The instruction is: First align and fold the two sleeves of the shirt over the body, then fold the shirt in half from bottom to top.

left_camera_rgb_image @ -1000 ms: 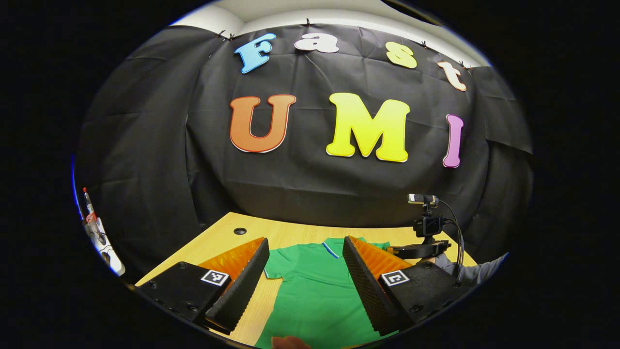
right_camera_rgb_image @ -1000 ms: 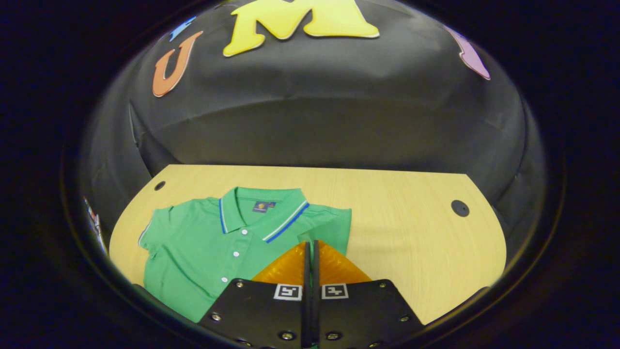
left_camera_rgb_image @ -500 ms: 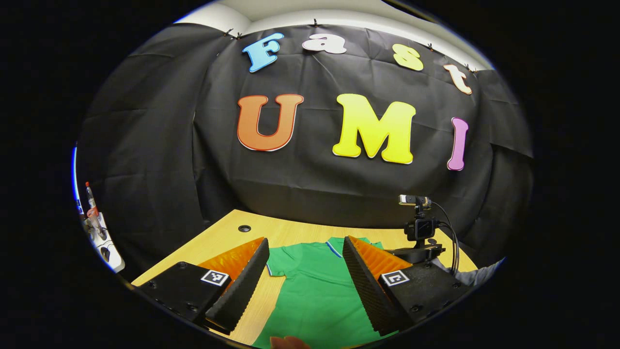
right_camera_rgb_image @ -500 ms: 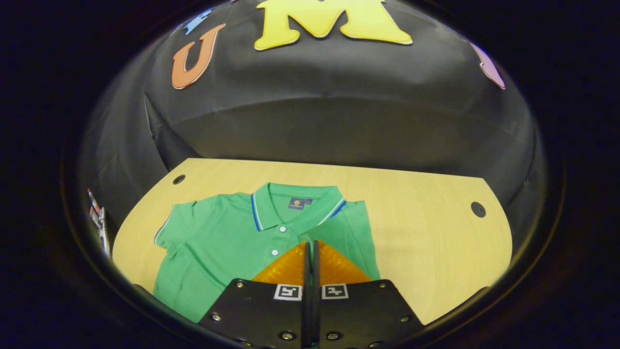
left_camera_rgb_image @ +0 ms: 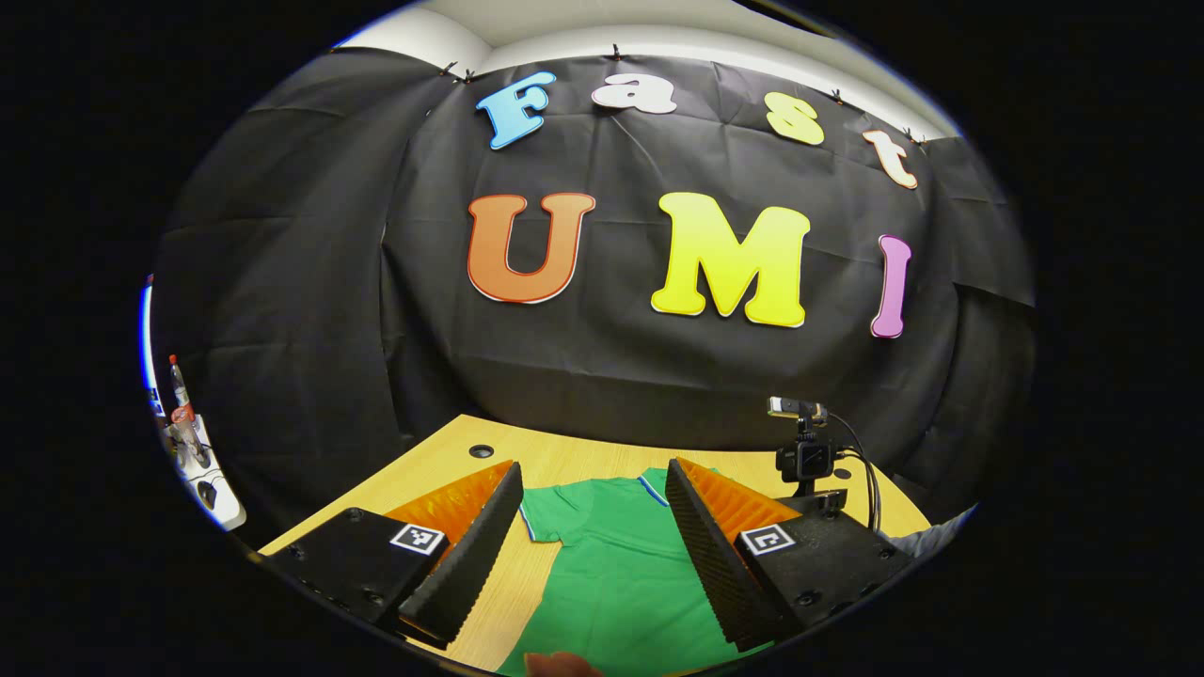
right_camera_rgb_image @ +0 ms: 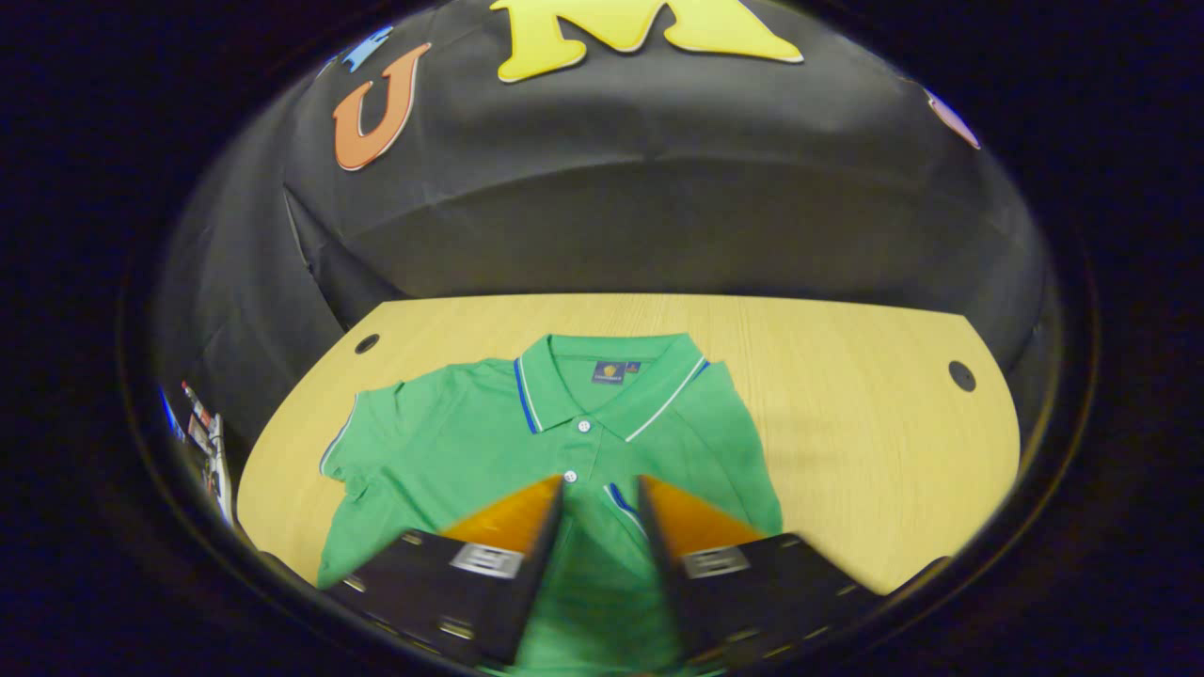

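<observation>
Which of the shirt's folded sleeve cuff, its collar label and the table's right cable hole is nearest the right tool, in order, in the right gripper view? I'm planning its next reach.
1. folded sleeve cuff: between the right tool's open fingers, on the shirt body.
2. collar label: farther ahead, inside the collar.
3. right cable hole: far off to the right, on the bare table.

Count on inspection: one green polo shirt (right_camera_rgb_image: 489, 451) on one wooden tabletop (right_camera_rgb_image: 847, 395). Two round cable holes (right_camera_rgb_image: 961, 375) in the tabletop. Two white buttons (right_camera_rgb_image: 583, 426) visible on the shirt placket. Two claws: left claw (left_camera_rgb_image: 594, 503), right claw (right_camera_rgb_image: 600, 494). One small camera on a stand (left_camera_rgb_image: 804, 451).
</observation>
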Tool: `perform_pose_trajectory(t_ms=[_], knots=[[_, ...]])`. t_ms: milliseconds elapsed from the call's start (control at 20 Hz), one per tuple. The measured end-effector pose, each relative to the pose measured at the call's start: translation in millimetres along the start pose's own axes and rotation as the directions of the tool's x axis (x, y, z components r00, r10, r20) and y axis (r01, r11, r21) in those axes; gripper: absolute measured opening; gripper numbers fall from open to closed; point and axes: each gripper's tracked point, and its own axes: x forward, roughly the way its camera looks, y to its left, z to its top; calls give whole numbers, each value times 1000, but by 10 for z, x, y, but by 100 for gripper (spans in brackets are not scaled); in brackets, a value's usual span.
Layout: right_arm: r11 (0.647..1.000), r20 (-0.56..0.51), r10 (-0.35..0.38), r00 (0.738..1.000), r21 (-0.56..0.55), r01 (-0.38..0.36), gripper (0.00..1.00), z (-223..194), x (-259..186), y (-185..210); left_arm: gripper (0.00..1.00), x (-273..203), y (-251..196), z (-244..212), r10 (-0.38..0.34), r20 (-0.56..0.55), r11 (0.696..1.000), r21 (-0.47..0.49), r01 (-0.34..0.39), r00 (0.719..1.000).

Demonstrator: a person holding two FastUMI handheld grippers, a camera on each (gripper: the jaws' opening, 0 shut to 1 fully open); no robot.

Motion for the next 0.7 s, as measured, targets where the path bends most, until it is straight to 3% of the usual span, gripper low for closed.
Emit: perform_pose_trajectory(t_ms=[50,250,400,550,700], knots=[[999,15,-29,999,-16,29,96,6,43,-65,98,-5,5,3,0,0,1000,1,0,1000],[998,72,-38,997,-52,42,95,159,-29,-3,98,-3,54,-17,4,-3,1000,-4,-4,1000],[993,171,-64,983,-85,80,96,497,-140,-23,99,71,120,-52,11,-8,1000,-3,-11,1000],[987,297,-77,952,-114,116,95,975,-400,-46,99,174,160,-77,10,-15,1000,-2,-10,1000],[984,434,-72,898,-118,136,95,1464,-853,-46,99,350,183,-143,3,-17,1000,9,-3,1000]])
